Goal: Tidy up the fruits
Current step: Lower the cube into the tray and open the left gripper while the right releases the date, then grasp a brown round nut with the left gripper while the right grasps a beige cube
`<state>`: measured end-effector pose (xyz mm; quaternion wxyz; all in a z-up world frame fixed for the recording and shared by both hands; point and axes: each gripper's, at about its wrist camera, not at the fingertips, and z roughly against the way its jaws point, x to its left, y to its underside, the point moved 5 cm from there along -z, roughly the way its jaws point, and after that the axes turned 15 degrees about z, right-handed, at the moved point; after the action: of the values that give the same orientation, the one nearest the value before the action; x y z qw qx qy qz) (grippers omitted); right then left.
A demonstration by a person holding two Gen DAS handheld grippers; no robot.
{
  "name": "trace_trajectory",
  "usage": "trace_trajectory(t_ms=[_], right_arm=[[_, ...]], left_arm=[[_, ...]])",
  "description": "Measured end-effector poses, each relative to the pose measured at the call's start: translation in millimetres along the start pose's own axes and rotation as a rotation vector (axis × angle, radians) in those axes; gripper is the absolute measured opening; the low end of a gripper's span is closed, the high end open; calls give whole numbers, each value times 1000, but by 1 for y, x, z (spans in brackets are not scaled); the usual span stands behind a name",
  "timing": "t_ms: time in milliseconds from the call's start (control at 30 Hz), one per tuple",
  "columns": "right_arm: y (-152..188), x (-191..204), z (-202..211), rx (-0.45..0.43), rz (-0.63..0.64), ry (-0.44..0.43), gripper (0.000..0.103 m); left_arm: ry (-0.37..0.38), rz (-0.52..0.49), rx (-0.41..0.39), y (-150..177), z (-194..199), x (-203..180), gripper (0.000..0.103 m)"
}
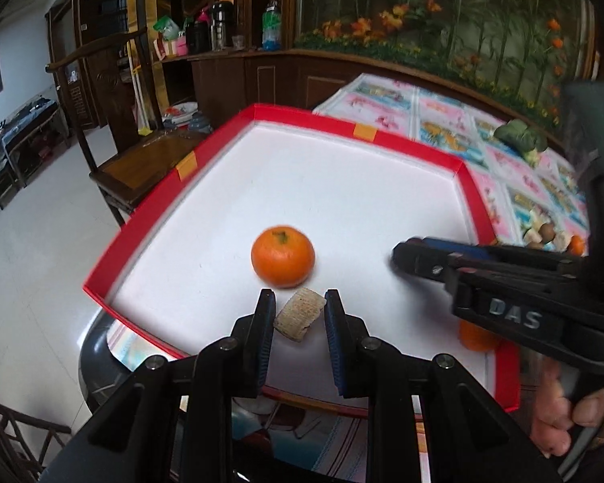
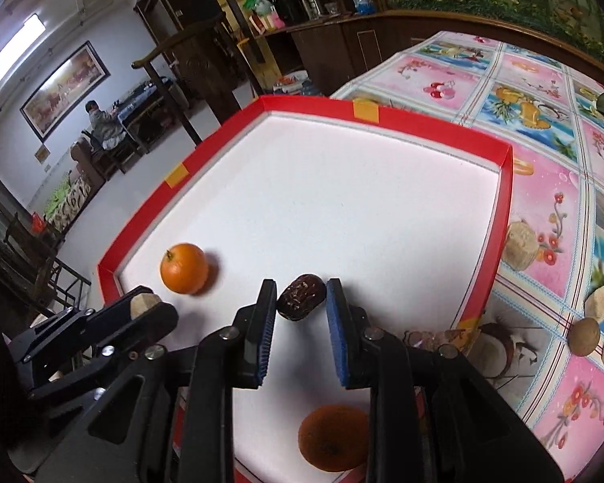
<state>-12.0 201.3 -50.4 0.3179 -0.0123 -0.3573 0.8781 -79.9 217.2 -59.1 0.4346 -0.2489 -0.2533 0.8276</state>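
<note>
Here, left gripper (image 1: pixel 298 302) clamps beige chunk (image 1: pixel 300 314), right gripper (image 2: pixel 302 292) clamps dark date (image 2: pixel 301 297), red-walled tray (image 2: pixel 507 201) roomy.

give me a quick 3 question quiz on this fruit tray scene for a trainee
1. True or false: the left gripper is empty.
2. What does the right gripper hold? A) an orange B) a dark brown piece C) a green vegetable
3. How many oranges lie in the red tray, going by the right wrist view?

Key:
1. False: it holds a tan ridged piece.
2. B, the dark brown piece.
3. Two: one orange near the left wall, another orange under the right gripper.
</note>
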Motion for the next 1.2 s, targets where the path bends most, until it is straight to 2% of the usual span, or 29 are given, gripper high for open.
trace_trajectory(t_ms=[100, 133, 167, 200, 233, 267, 300, 433, 500, 667, 733, 867, 1000, 1067, 1200], right_arm=[[1, 4, 1, 11, 24, 12, 28], [2, 4, 2, 20, 27, 8, 28], [2, 4, 3, 24, 25, 1, 28], [2, 3, 3, 26, 20, -8, 31], [1, 0, 7, 22, 7, -18, 39], [0, -2, 10, 12, -4, -23, 43], [-1, -6, 17, -14, -21, -31, 48], [-6, -25, 47, -101, -92, -62, 50], [-7, -38, 61, -134, -135, -76, 51], [2, -74, 90, -169, -217, -106, 52], [16, -97, 104, -181, -267, -117, 52], [51, -145, 125, -184, -374, -113, 52], [85, -183, 144, -175, -479, -114, 52], [97, -197, 153, -174, -508, -97, 52], [109, -215, 163, -153, -553, -85, 52]], left_arm=[[-38, -15, -4, 1, -1, 0, 26], [-40, -14, 4, 1, -2, 0, 30], [-43, -17, 7, 1, -1, -1, 37], [-49, -19, 2, 1, 1, -2, 47], [-56, -22, -8, 1, 4, -3, 51], [-58, -24, -20, 0, 9, -5, 57], [-55, -24, -25, 0, 11, -9, 60], [-35, -48, -50, -3, 26, -23, 60], [-17, -71, -58, -2, 34, -32, 63], [56, -151, -47, 11, 49, -63, 67], [86, -173, -40, 16, 52, -76, 67], [193, -226, -13, 28, 61, -109, 67], [241, -299, 28, 38, 52, -146, 67], [262, -312, 60, 42, 45, -157, 67], [241, -333, 92, 45, 27, -174, 67]])
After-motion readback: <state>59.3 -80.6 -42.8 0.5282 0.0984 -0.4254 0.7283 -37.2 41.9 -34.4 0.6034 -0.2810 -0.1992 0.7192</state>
